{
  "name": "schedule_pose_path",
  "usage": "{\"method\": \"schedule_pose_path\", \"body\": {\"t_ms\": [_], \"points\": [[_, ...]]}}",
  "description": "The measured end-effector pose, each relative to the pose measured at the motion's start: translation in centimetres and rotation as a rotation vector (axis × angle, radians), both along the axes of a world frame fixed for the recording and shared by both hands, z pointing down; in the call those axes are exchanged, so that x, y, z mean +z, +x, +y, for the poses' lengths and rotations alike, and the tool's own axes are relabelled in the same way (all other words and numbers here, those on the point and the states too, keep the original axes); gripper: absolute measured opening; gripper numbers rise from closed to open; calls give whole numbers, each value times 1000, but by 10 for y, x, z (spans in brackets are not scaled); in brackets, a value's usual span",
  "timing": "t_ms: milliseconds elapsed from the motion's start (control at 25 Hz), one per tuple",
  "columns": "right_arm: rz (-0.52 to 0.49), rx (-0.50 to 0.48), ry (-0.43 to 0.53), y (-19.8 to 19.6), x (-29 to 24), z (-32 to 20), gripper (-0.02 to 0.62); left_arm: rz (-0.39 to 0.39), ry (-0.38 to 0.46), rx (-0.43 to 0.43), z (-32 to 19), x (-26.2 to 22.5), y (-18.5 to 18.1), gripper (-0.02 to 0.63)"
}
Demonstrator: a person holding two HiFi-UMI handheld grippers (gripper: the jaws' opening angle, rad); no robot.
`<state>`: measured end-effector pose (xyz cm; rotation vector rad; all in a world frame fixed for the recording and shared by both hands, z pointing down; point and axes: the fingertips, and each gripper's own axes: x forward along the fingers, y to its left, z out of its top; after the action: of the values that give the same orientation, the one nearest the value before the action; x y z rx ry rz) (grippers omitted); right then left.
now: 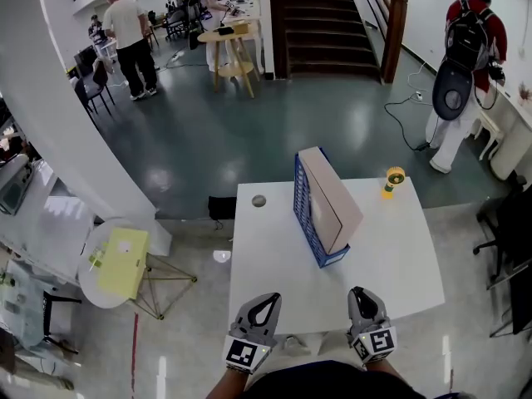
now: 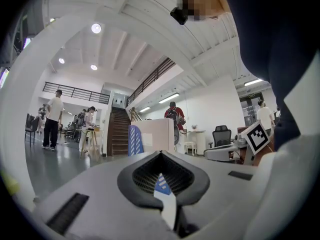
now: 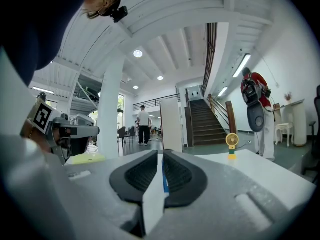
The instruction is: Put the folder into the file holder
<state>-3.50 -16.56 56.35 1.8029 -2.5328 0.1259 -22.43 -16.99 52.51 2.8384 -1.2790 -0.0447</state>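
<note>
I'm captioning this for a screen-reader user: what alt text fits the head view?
A tan folder stands in a blue file holder on a white table. The left hand-held gripper and right hand-held gripper hover shut and empty at its near edge.

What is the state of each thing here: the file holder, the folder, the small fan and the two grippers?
file holder: upright on the table, holding the folder.
folder: standing on edge inside the holder, sticking out above it.
small yellow fan: upright, apart from the holder; running or not, cannot tell.
left gripper: shut, empty, at the table's near edge.
right gripper: shut, empty, at the near edge.
</note>
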Motion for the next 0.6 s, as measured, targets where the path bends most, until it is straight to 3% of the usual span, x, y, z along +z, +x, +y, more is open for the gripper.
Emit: {"method": "schedule_pose_path", "body": {"t_ms": [600], "points": [[17, -14, -24, -5, 8, -2, 31, -7, -6, -11, 1, 2, -8, -2]]}}
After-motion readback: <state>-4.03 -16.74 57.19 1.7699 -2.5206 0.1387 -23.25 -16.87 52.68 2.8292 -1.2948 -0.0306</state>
